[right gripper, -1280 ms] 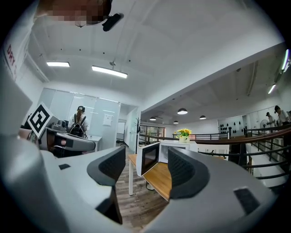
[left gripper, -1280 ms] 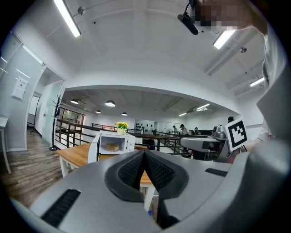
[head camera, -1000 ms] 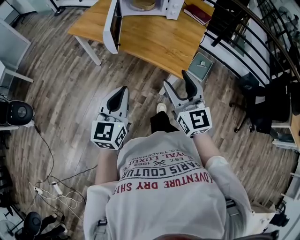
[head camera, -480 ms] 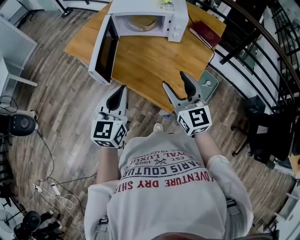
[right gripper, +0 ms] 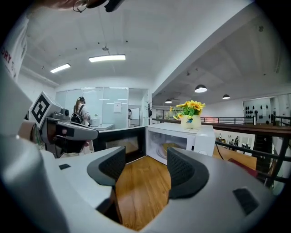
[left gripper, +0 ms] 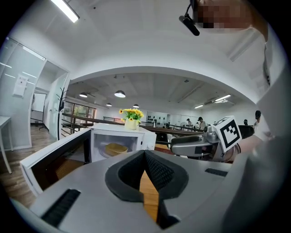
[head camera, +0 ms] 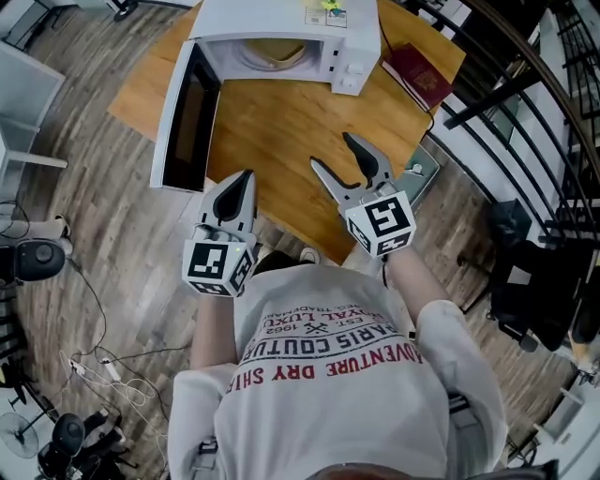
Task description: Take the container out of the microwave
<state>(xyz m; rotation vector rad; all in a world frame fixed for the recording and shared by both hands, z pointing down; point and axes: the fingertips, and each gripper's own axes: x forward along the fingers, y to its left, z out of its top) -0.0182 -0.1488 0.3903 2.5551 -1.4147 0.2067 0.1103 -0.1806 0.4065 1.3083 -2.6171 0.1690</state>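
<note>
A shallow round tan container (head camera: 279, 52) is sitting flat inside the white boxy microwave (head camera: 272, 17), which is standing door-open, well ahead of the left gripper (head camera: 246, 175) and right gripper (head camera: 330, 150).

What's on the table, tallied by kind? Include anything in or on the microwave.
microwave: 1
container (inside the microwave): 1
vase of flowers (on top of the microwave): 1
red book: 1
Total: 4

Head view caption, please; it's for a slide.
Open right gripper and shut left gripper face white open-doored microwave holding a tan container.
</note>
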